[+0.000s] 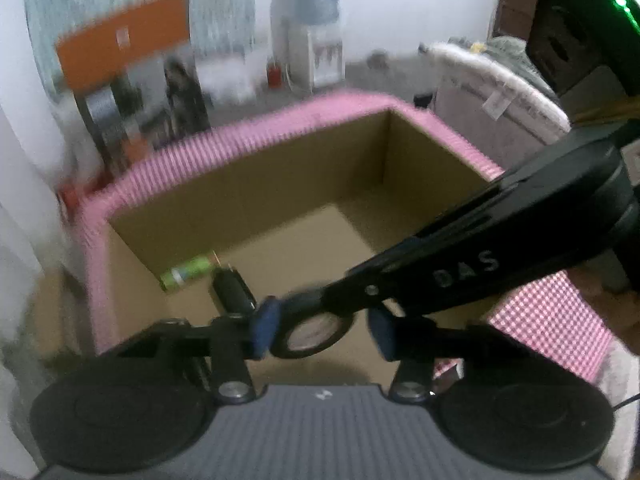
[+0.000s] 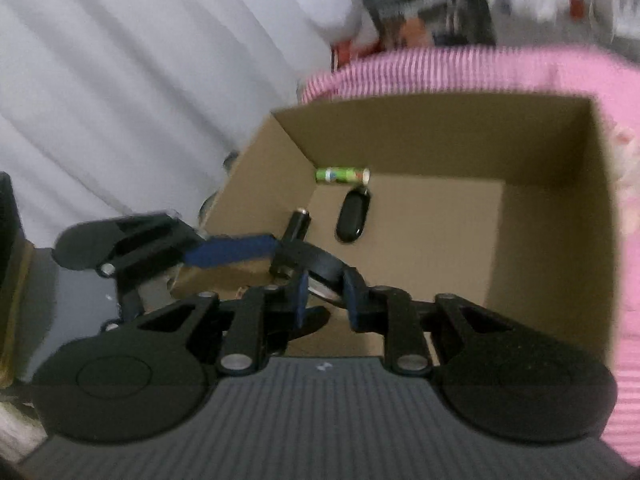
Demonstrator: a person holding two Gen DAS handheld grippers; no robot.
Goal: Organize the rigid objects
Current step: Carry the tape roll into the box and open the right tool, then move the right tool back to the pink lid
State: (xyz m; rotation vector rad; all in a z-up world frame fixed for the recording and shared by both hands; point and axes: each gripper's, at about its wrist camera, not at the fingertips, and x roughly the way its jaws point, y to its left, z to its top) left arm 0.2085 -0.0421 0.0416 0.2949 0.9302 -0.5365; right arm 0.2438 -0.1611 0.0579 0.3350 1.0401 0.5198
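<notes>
You are holding both grippers over the open cardboard box [image 1: 280,184], which is sitting on pink-and-white checked cloth [image 1: 548,320]. Your left gripper [image 1: 322,330] is standing wide, its blue pads [image 1: 264,326] apart on either side of a black roll of tape [image 1: 314,334], and neither pad is clearly pressing on it. Your right gripper [image 2: 324,294] is reaching in from the right in the left wrist view, its black finger carrying the white letters "DAS" [image 1: 466,270]. In the right wrist view its blue pads [image 2: 302,300] are sitting narrow against the tape roll [image 2: 316,268], pinching its rim above the box floor. Inside the box, a green battery [image 2: 342,175] is lying against the far wall near the corner; its label is too blurred to read. A black oval key fob [image 2: 354,216] is lying just beside it, and a small black cylinder [image 2: 298,222] is resting near your left gripper's finger.
</notes>
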